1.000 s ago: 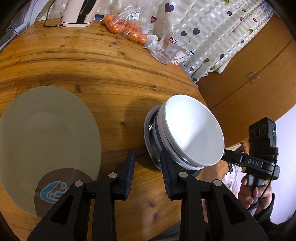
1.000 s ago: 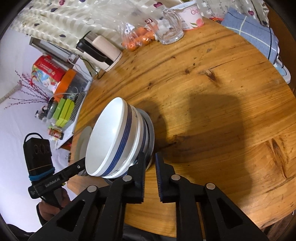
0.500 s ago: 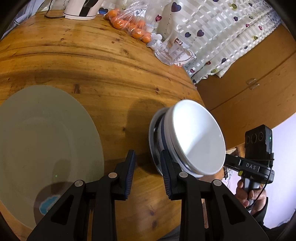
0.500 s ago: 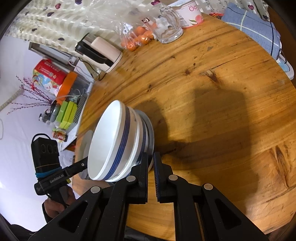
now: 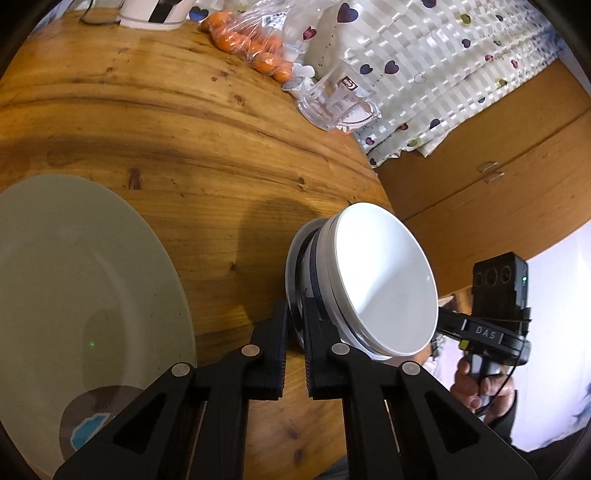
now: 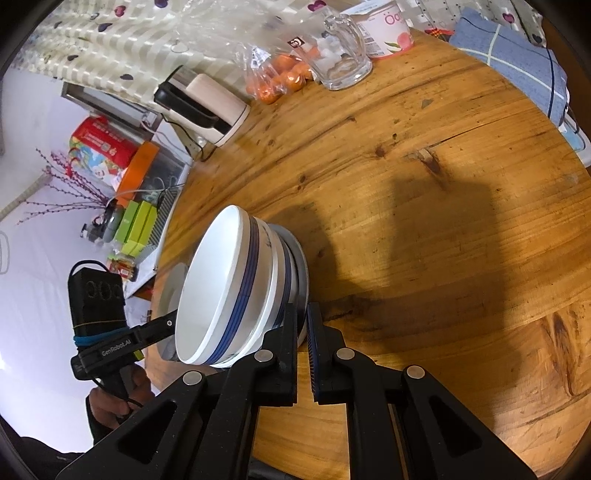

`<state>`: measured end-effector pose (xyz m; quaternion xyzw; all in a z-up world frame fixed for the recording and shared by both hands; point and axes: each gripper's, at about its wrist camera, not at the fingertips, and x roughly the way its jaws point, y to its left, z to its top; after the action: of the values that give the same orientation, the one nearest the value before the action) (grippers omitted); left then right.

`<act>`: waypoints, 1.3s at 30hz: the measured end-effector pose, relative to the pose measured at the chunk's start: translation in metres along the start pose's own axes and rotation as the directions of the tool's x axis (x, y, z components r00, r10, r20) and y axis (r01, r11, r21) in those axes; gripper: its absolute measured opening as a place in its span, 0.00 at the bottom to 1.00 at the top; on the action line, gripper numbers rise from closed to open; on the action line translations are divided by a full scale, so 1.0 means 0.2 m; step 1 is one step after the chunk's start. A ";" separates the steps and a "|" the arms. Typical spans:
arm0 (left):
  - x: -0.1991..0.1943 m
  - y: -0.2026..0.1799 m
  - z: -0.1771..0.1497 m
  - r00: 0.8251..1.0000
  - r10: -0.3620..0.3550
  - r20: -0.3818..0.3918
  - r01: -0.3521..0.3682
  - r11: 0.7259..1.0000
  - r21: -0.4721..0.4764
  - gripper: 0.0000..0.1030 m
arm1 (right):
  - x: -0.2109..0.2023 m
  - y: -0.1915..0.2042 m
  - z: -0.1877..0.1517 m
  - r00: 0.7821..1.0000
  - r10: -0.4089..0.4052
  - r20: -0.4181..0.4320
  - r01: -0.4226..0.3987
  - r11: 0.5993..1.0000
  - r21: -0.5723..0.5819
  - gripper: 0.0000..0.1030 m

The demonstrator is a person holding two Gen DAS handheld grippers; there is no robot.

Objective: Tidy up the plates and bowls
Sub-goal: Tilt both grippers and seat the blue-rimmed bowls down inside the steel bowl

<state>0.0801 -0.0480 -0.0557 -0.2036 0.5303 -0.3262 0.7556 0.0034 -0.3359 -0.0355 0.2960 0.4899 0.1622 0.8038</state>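
A stack of white bowls with blue bands (image 5: pixel 384 280) (image 6: pixel 221 291) sits on a small grey plate (image 5: pixel 295 258) (image 6: pixel 301 266) and is held above the round wooden table. My left gripper (image 5: pixel 294 325) is shut on the plate's rim from one side. My right gripper (image 6: pixel 303 321) is shut on the same plate's rim from the opposite side. A large pale plate (image 5: pixel 74 295) lies flat on the table to the left of my left gripper.
At the table's far side stand a glass mug (image 5: pixel 340 99) (image 6: pixel 341 55), a bag of oranges (image 5: pixel 255 48) (image 6: pixel 280 77), a kettle (image 6: pixel 207 107) and a yogurt tub (image 6: pixel 384 29). A blue cloth (image 6: pixel 517 59) lies at the right edge. A wooden cabinet (image 5: pixel 498 173) stands beyond the table.
My left gripper has closed from open onto the small plate's rim. The bowl stack has lifted a little, held by both grippers.
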 end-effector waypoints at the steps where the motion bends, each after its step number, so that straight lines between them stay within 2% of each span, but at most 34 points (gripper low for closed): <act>1: 0.00 0.01 0.00 1.000 -0.008 -0.003 0.008 1.000 -0.003 0.06 | 0.00 0.00 0.00 1.000 0.002 0.001 -0.002 1.000 0.000 0.08; 23: -0.06 -0.03 0.01 1.000 -0.005 0.011 0.005 1.000 0.006 0.06 | -0.02 0.04 0.02 1.000 -0.001 0.019 0.001 1.000 -0.001 0.08; 39: -0.22 -0.01 0.00 0.998 0.015 0.064 -0.015 1.000 -0.001 0.06 | 0.00 0.21 0.04 1.000 0.012 0.010 -0.012 0.999 -0.049 0.08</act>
<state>0.0702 -0.0188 -0.0239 -0.2102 0.5073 -0.3140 0.7745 0.0109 -0.3062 -0.0068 0.2798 0.4799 0.1774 0.8124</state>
